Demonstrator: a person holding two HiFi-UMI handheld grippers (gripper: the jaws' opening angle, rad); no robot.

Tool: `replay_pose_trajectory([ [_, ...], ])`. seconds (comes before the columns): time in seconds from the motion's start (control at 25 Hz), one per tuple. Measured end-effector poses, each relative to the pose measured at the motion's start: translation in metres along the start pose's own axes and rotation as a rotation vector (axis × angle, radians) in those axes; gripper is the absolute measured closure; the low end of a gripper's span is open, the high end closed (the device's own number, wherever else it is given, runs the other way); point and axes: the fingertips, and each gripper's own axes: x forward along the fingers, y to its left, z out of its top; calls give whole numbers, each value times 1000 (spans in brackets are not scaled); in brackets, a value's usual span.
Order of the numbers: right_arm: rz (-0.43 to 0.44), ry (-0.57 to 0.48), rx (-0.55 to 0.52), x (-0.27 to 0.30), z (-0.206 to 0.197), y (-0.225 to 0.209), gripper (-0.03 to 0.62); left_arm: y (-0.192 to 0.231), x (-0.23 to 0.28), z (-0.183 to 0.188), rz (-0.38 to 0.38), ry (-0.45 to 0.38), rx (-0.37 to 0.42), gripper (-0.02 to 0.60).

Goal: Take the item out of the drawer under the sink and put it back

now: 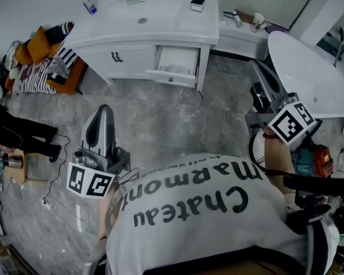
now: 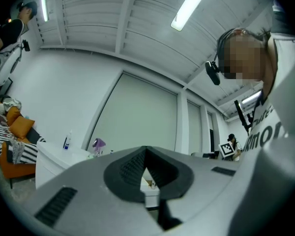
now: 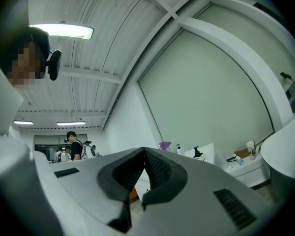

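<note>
Both my grippers are clenched on nothing: the left gripper (image 1: 103,116) sits lower left of the frame, the right gripper (image 1: 261,79) at mid right. The open drawer (image 1: 175,67) lies up-frame between them under the sink (image 1: 142,20), its front facing me (I can't make out the item inside). I judge the right gripper slightly nearer, though the white tub (image 1: 309,73) crowds it.
</note>
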Motion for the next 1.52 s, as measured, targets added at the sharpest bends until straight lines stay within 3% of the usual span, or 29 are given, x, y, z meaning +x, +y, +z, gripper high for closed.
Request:
replay_pose_trajectory([
  [0.16, 0, 33, 30, 18, -11, 4, 583, 12, -4, 0, 16, -5, -18, 574],
  [0.32, 24, 72, 95, 27, -25, 1, 583, 25, -13, -3, 86, -48, -85, 574],
  [0.48, 12, 136, 10, 49, -41, -10, 583, 38, -6, -10, 116, -64, -197, 574],
  [0.64, 39, 184, -53, 87, -58, -15, 583, 50, -2, -21, 193, -14, -152, 574],
  [0.96, 183, 201, 121, 189, -81, -33, 583, 95, 22, -31, 313, 4, -116, 574],
  [1.4, 351, 294, 41, 384, -119, -78, 583, 200, 121, -46, 472, 5, -79, 574],
  [1.52, 385, 310, 30, 413, -117, -73, 583, 210, 138, -40, 473, 5, -77, 574],
])
